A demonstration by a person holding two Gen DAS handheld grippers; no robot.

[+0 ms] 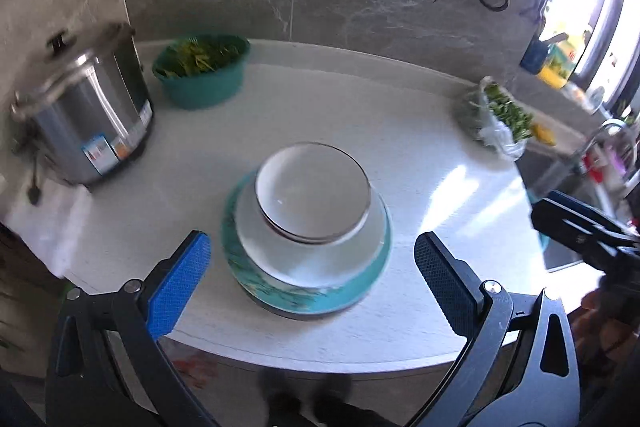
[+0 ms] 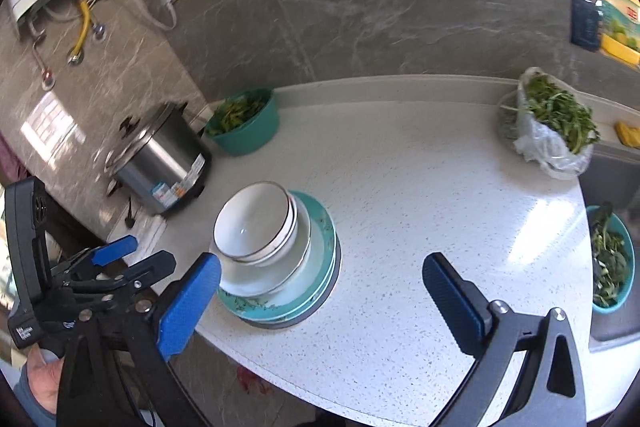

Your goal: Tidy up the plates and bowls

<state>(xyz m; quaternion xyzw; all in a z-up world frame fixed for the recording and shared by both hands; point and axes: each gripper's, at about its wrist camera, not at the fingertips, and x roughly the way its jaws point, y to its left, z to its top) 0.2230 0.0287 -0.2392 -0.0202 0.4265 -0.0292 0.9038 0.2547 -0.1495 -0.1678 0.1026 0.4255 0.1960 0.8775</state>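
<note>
Two tools, left [image 1: 312, 267] and right [image 2: 322, 291], wide, empty | cooker [image 2: 160, 163] label (unreadable) | bowls [image 2: 256, 223] stacked on plates [image 2: 320, 259]

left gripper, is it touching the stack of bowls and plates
Apart. The left wrist view shows the left gripper open, its fingers wide of the stack, with bare counter visible between them.
</note>
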